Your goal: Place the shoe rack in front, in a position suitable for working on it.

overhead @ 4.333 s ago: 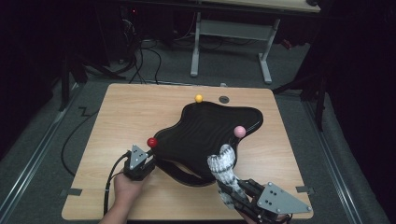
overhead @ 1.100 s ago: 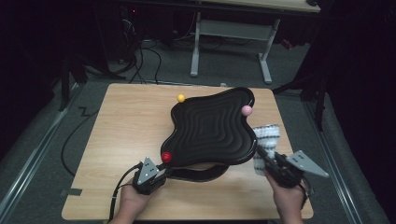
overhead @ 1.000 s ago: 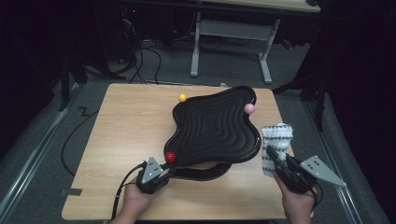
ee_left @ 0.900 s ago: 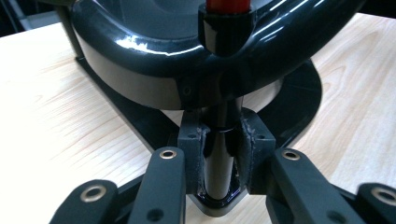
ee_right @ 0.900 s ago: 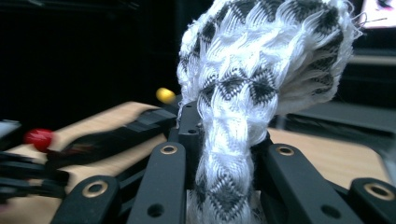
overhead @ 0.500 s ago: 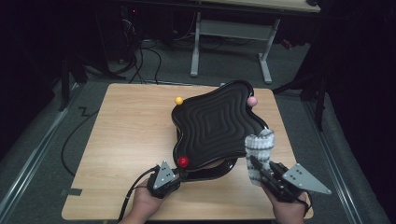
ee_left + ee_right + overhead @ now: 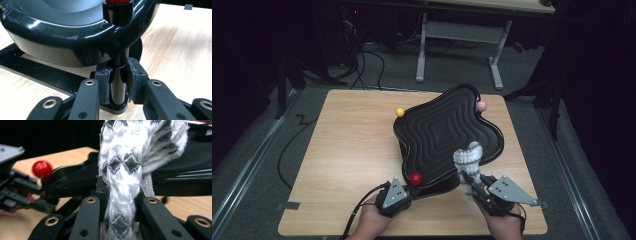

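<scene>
While the left gripper (image 7: 404, 192) clamps its padded jaws on a slim black post (image 7: 119, 82) beneath the red knob (image 7: 415, 178), it steadies the near-left corner of the glossy black wavy tray (image 7: 442, 132), which sits raised on a black base frame (image 7: 37, 70) over the right half of the wooden table (image 7: 342, 150). Hard, moulded and shiny, the tray is judged stiff and fairly light but slippery on its rounded rim, so the thin post between rim and base appears the surest place to grip. A yellow knob (image 7: 399, 112) marks the far-left lobe and a pink knob (image 7: 481, 106) the far-right one. To the right, the right gripper (image 7: 473, 184) is closed on a bunched white patterned cloth (image 7: 130, 170), soft and limp, whose free end rests against the tray's ribbed near edge, apparently for wiping. Pale laminate offers a smooth, level surface with bare margins at left. Beyond it lie grey carpet, trailing cables (image 7: 372, 60) and a metal desk frame (image 7: 459, 35) in a dim room.
</scene>
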Motion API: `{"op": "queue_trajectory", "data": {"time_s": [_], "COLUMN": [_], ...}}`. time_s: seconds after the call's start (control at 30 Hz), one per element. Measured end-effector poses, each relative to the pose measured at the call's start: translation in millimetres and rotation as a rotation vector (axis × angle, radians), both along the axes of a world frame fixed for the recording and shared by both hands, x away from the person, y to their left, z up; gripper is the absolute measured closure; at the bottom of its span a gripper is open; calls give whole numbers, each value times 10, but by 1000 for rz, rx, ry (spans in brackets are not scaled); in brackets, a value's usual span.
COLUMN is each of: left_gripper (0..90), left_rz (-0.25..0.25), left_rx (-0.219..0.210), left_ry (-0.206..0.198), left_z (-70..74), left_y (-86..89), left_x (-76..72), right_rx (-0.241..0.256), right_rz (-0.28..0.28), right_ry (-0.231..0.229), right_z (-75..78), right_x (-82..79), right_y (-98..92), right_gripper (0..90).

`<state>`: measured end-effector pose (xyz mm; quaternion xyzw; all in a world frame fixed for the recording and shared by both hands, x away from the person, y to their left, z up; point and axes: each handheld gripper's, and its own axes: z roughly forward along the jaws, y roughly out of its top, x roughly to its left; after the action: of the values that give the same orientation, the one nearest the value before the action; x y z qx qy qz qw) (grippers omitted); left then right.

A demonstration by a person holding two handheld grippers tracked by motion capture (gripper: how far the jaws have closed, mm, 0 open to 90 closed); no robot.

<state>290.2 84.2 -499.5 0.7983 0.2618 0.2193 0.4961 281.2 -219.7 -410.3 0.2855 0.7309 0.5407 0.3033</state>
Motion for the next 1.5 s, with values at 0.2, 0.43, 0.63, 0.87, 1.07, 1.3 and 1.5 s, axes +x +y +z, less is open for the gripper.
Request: {"op": "queue_trajectory", "data": {"time_s": [0.2,0.43,0.63,0.87,1.07,1.3,1.5], "left_gripper": [732,732,732,732,731,731,730], "left_rz": [-1,3,4,-8,-8,-11,-14], "left_rx": [5,4,3,8,11,13,19], "left_ry": [-4,-4,-2,-8,-10,-11,-16], "left_z": [0,-3,-4,-5,-4,-3,-2], "left_y": [0,-2,-9,-36,-37,-36,-37], "left_x": [-2,-7,-7,-17,-17,-16,-16], "right_rx": [40,65,46,-37,-106,-177,-137], "right_rz": [-97,-228,-184,-75,24,90,12], "right_ry": [-82,-112,-106,-43,-8,-2,-21], "right_z": [156,192,121,28,-184,-300,-206], "right_x": [-10,21,13,13,5,-65,-10], "right_y": [-383,-634,-519,-216,151,380,159], "right_gripper": [758,757,740,756,751,747,732]}}
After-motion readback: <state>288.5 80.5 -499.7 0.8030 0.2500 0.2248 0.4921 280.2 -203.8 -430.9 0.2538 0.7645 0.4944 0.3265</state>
